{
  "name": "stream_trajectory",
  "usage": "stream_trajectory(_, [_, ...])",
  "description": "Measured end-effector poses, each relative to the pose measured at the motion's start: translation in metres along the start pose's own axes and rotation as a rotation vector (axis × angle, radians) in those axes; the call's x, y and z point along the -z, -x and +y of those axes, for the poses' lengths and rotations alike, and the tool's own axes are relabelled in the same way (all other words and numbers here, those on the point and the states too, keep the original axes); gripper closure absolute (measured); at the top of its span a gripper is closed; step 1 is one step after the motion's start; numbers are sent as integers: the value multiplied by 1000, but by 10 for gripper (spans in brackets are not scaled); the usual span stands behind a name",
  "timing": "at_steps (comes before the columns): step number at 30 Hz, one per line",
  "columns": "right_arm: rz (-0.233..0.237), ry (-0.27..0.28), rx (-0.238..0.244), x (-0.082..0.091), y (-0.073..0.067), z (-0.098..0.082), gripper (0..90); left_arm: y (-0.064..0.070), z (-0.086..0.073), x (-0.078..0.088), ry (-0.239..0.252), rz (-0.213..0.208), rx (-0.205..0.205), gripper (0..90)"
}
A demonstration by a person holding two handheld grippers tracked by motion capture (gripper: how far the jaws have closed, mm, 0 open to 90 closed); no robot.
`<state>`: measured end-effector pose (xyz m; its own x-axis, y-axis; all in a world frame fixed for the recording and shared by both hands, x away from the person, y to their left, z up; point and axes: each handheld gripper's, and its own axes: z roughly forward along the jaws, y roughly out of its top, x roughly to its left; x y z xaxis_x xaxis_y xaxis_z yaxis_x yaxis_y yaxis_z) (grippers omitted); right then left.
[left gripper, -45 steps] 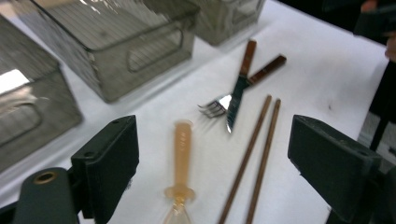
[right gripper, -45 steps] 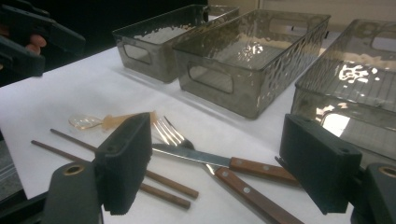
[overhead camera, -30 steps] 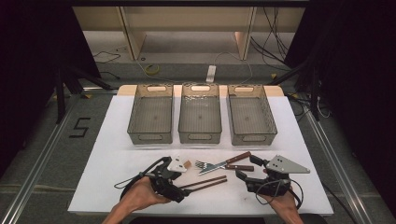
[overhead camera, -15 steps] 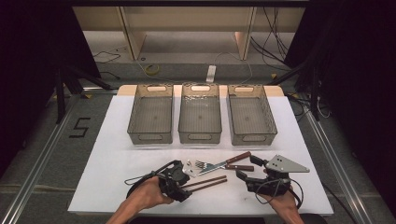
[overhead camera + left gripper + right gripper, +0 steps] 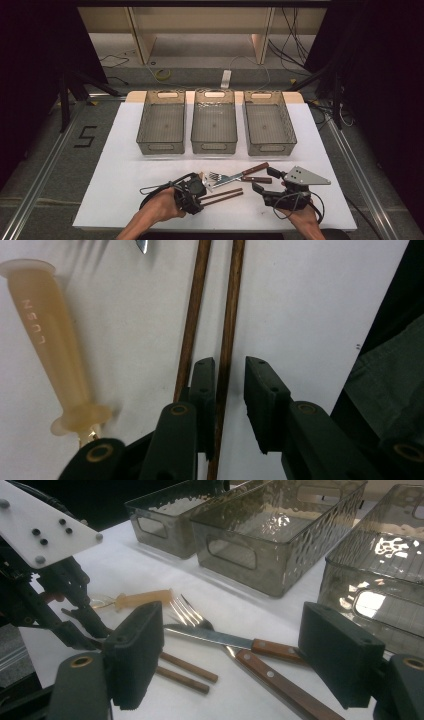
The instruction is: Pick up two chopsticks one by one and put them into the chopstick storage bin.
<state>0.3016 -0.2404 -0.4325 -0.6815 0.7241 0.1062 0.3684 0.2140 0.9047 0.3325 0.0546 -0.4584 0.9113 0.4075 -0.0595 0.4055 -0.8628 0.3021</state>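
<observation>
- Smoky clear plastic is making up three bins standing in a row at the far side of the white table (image 5: pixel 110 165): the left bin (image 5: pixel 162 125), the middle bin (image 5: pixel 214 125) and the right bin (image 5: pixel 268 125); all three are lying bare inside, with nothing in them.
- Brown wooden chopsticks (image 5: pixel 222 196) are lying side by side on the table near the front edge, well apart from the bins.
- The left gripper (image 5: pixel 196 194) is reaching over them; its jaws have just been closing, with one stick (image 5: pixel 227 340) lying between them and the other (image 5: pixel 192 325) just outside, and the pads are not yet pressing.
- A pale handled utensil (image 5: pixel 50 345) is lying just beside the chopsticks.
- A fork (image 5: pixel 235 652) and a knife (image 5: pixel 225 639), both wooden-handled, are lying crossed near the chopsticks.
- The right gripper (image 5: pixel 265 182) is resting on the table with its jaws spread wide around nothing.
</observation>
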Motion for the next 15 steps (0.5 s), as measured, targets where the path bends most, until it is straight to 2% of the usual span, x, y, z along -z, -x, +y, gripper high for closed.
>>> stream_trajectory(2, [1,0,0,0,0,0,271,-1,1,-2,-18,0,-9,748])
stream_trajectory(5, [5,0,1,0,0,0,274,-2,1,-3,-12,0,2,778])
stream_trajectory(8, [7,-3,3,0,-1,0,276,-2,1,-3,-18,3,-8,795])
stream_trajectory(15, [7,-9,8,-1,-1,0,278,2,2,-3,-25,21,-59,830])
